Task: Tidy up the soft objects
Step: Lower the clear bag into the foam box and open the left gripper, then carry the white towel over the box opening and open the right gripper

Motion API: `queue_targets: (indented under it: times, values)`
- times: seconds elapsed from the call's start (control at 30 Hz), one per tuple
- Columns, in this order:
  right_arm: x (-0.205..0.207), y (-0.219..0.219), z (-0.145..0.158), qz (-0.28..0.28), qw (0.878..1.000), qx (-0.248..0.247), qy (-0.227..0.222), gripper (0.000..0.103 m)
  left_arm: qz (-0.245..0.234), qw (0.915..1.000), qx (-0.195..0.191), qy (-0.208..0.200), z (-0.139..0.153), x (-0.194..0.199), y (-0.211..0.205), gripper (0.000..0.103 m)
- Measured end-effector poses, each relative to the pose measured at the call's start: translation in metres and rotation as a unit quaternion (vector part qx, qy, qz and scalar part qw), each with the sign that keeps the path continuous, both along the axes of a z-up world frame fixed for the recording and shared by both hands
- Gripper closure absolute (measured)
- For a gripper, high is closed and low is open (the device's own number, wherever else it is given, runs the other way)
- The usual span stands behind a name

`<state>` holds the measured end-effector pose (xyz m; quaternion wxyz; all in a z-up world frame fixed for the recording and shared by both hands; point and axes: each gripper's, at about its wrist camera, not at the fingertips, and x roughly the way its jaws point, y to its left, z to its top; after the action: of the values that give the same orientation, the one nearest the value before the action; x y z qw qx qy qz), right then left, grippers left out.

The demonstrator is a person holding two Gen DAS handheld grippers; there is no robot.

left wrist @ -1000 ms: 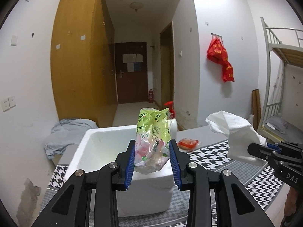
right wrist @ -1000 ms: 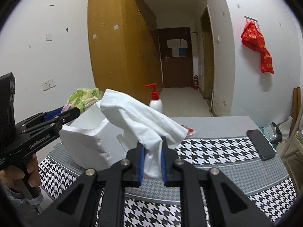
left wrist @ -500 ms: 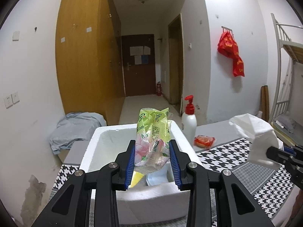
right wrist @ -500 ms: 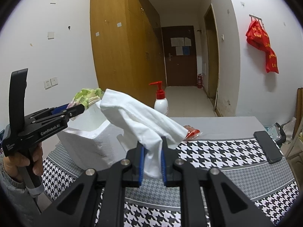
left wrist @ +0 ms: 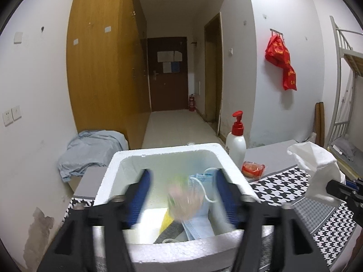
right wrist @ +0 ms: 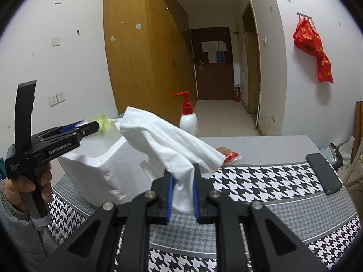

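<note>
Left gripper (left wrist: 182, 195) jaws are opening, tissue pack (left wrist: 185, 204) now dropping free into the foam box (left wrist: 109, 174); 1 item stowed. Right gripper (right wrist: 182, 192) is clamping the white cloth (right wrist: 168, 140), likely next.

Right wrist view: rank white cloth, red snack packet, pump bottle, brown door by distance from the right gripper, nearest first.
1. White cloth: pinched between the pads of the right gripper.
2. Red snack packet: on the table just beyond the cloth, slightly right.
3. Pump bottle: at the table's far edge, behind the cloth.
4. Brown door: at the end of the hallway.
</note>
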<state>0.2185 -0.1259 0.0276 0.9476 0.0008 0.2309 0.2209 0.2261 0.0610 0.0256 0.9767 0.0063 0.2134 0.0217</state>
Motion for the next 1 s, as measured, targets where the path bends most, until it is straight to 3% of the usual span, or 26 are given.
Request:
queue_targets:
  times: [0.1, 0.17, 0.27, 1.0]
  values:
    - [0.002, -0.001, 0.001, -0.002, 1.0, 0.0, 0.0, 0.085, 0.006, 1.0, -0.002, -0.004, 0.001, -0.003, 0.002, 0.022]
    - [0.003, 0.0, 0.001, -0.005, 1.0, 0.0, 0.001, 0.085, 0.014, 0.9998, -0.003, -0.01, 0.002, -0.007, 0.004, 0.008]
    - [0.003, 0.0, 0.003, -0.007, 1.0, 0.0, 0.001, 0.085, 0.026, 0.9994, -0.003, -0.022, 0.004, -0.015, 0.008, 0.004]
    - [0.0, 0.038, 0.027, 0.036, 0.999, 0.002, -0.015, 0.085, 0.086, 0.9948, 0.008, -0.054, 0.019, -0.06, 0.043, 0.001]
